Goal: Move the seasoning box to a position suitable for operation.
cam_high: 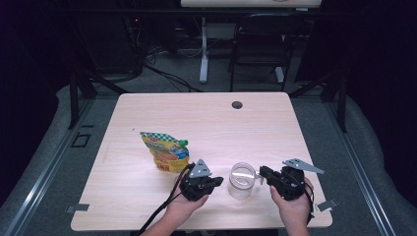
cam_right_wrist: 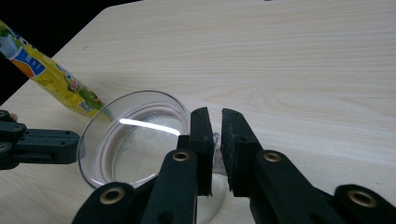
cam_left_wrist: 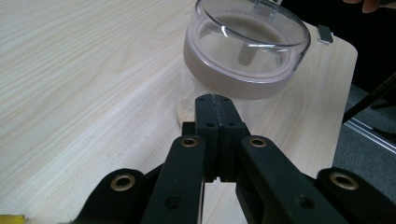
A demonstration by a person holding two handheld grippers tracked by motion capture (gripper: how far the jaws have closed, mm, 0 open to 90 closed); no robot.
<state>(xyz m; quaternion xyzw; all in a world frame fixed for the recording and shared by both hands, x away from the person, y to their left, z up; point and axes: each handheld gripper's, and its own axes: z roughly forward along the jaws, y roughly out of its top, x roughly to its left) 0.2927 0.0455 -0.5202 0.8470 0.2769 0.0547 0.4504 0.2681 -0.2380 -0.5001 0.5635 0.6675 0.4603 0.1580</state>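
A clear plastic jar (cam_high: 242, 181) with a see-through lid stands near the table's front edge, between my two grippers. My left gripper (cam_high: 219, 181) is shut with nothing in it, its tip just left of the jar. In the left gripper view the closed jaws (cam_left_wrist: 213, 100) point at the jar's (cam_left_wrist: 243, 51) side, close to it. My right gripper (cam_high: 261, 172) comes in from the right. In the right gripper view (cam_right_wrist: 215, 119) its jaws stand almost together on a small clear tab at the lid's (cam_right_wrist: 135, 140) rim. A yellow spouted pouch (cam_high: 165, 150) lies left of the jar.
The light wooden table (cam_high: 196, 113) has a cable hole (cam_high: 237, 104) near its far edge. Beyond it stand a dark chair (cam_high: 258, 44) and a white desk leg (cam_high: 203, 49). The left gripper (cam_right_wrist: 37, 144) shows at the left of the right gripper view, under the pouch (cam_right_wrist: 51, 77).
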